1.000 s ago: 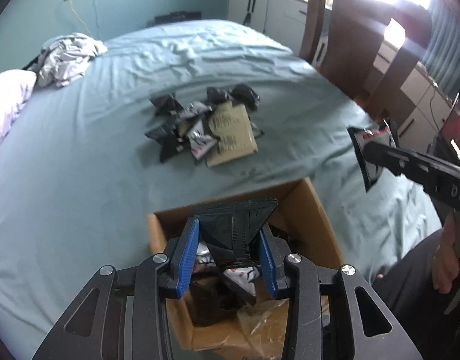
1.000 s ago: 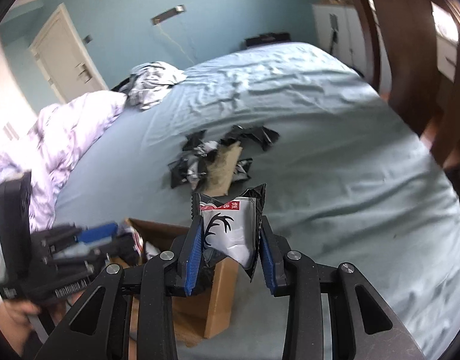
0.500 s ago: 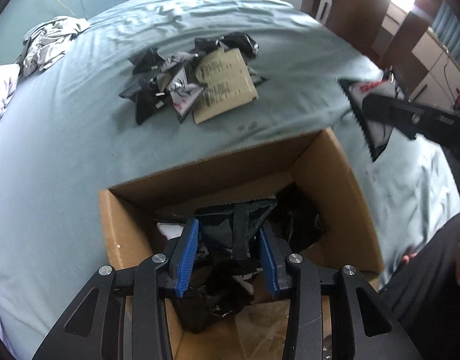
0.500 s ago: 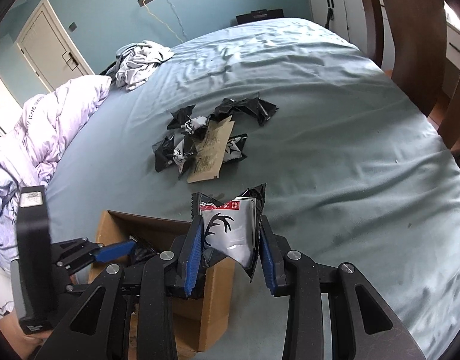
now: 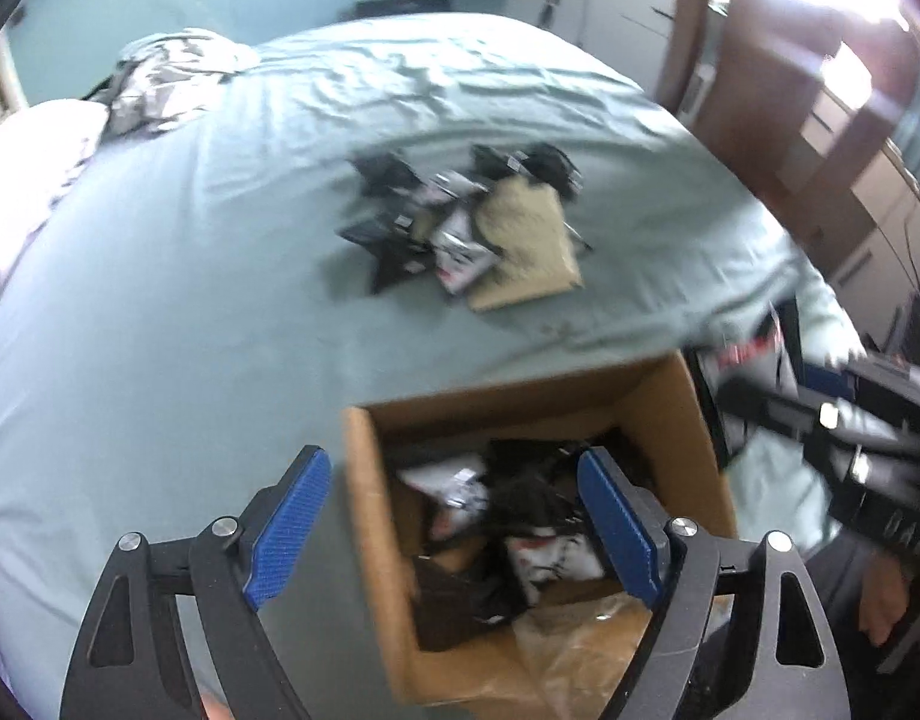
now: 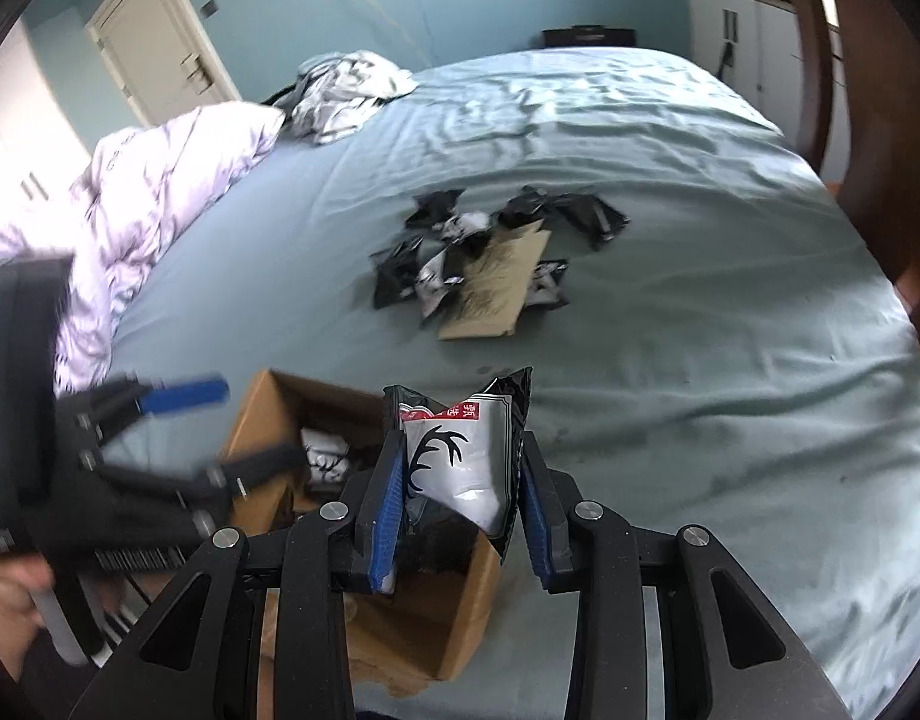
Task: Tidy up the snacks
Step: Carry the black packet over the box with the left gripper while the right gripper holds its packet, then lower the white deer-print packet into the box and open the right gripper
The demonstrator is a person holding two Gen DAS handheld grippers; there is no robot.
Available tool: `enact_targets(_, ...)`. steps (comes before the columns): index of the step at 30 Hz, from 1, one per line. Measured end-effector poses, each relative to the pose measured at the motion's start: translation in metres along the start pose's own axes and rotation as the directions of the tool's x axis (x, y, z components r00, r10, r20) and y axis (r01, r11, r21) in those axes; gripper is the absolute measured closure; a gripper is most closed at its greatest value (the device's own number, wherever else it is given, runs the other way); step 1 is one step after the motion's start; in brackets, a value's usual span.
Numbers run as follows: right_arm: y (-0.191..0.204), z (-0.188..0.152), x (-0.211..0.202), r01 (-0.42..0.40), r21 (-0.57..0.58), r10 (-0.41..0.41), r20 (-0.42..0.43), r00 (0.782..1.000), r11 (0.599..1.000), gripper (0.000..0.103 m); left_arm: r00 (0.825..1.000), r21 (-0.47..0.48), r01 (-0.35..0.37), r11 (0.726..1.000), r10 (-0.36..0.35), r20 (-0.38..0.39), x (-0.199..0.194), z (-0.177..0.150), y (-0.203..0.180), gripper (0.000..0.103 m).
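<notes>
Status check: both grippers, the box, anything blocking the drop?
Left gripper opening, empty, over box. Right gripper clamps antler packet at box edge. Nothing blocking.

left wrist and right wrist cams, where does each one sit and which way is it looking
Left wrist: on the left gripper, jaws opening and empty, angled down over the cardboard box of snacks; the right gripper and a hand show at right.
Right wrist: on the right gripper, shut on a snack packet, facing across the bed; the left gripper shows at left.
Shared: the box, the bed, and the snack pile.
</notes>
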State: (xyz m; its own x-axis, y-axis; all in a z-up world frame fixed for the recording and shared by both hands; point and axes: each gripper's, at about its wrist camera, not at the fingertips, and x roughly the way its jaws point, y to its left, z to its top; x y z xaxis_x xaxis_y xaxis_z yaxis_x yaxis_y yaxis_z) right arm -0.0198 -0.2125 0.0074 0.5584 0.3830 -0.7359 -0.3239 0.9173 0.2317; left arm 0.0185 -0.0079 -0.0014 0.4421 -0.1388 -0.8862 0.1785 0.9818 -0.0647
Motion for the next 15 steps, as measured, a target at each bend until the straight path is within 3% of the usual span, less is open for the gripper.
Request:
enact_targets(4,0.009,-0.002,0.006,-0.027,-0.052,0.025,-0.043,0.999,0.998,0.07,0.999,-0.054,-0.038,0.998,0.039,0.016,-0.006,0.006,0.02,0.017)
enact_targets(9,0.017,0.0,0.025,-0.035,-0.077,0.024,-0.128,0.991,0.996,0.07,0.999,-0.119,-0.025,0.993,0.027,0.018,-0.008,0.008,0.034,0.017)
enact_targets(15,0.025,0.003,0.048,-0.043,-0.087,0.021,-0.239,0.971,0.995,0.069,0.998,-0.079,-0.051,0.996,0.053,0.017,-0.007,0.006,0.026,0.017)
